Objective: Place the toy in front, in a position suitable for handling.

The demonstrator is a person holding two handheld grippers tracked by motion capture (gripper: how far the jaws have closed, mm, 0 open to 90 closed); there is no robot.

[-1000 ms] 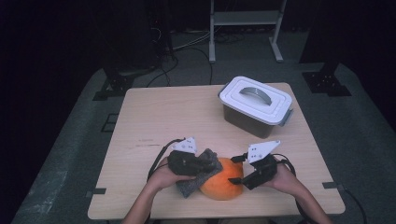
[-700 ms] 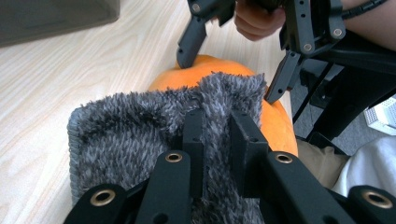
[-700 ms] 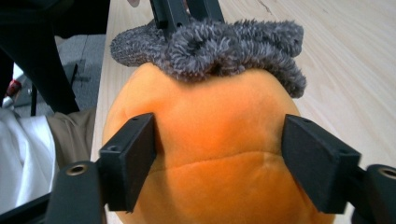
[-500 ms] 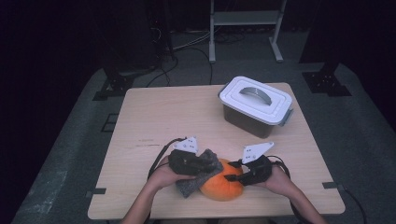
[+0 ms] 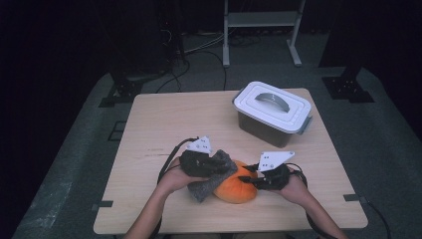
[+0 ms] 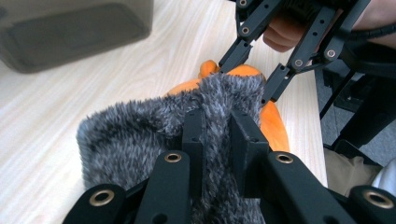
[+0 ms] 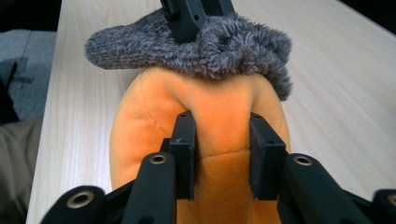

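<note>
An orange plush pumpkin (image 5: 238, 190) lies near the table's front edge, with a grey fuzzy cloth (image 5: 215, 173) draped over its left side. My left gripper (image 5: 221, 167) is shut on a fold of the grey cloth (image 6: 140, 126), its jaws (image 6: 217, 123) pinching the fur. My right gripper (image 5: 250, 180) comes in from the right, and its jaws have just been closing. In the right gripper view the pads (image 7: 222, 126) press a ridge of the orange plush (image 7: 149, 126) between them, under the grey cloth (image 7: 224, 46).
A grey lidded box with a white lid and handle (image 5: 272, 112) stands at the back right of the wooden table (image 5: 174, 124). Cables trail from both grippers. Dark floor, stands and a metal rack lie beyond the table.
My right gripper has moved left onto the pumpkin and its jaws have closed on the plush. The left gripper has kept its hold on the grey cloth.
</note>
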